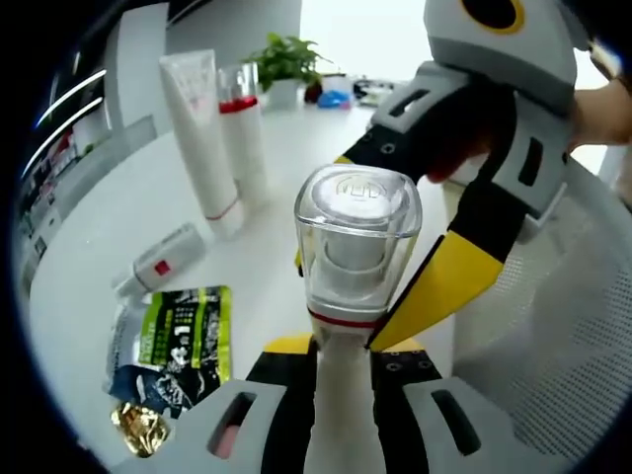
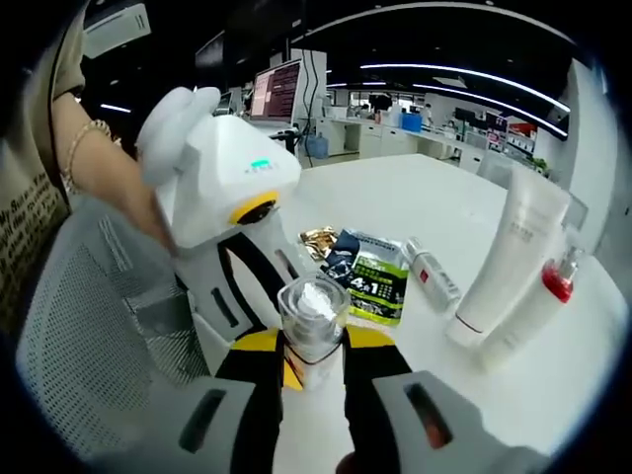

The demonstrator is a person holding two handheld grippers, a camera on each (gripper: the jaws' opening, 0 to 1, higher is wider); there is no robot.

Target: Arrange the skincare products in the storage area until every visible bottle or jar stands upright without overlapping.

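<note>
Two tools meet on one bottle with a clear square cap. In the left gripper view, going left to right: a gold foil scrap and a green and black sachet lie flat near the worktop's near left edge, the sachet's small print too blurred to read. Beside it a small white tube with a red label lies on its side. Further back a tall white tube stands upright, just beside a white bottle with a red band whose top is hard to make out against the bright background. At centre the left tool pinches the clear-capped bottle's white body between its jaws; the body's lower part is hidden between them. The right tool comes in from the right, its yellow-tipped jaw against the bottle just below the cap, its other jaw mostly hidden behind the bottle. A white mesh surface lies at the right.

In the right gripper view, a person's arm with a bracelet is at the left, cut off by the frame. The left tool's white housing covers much of the bottle. The right tool is pressed onto that bottle. To the right lie the sachet and small tube, then the upright tall tube and red-banded bottle.
</note>
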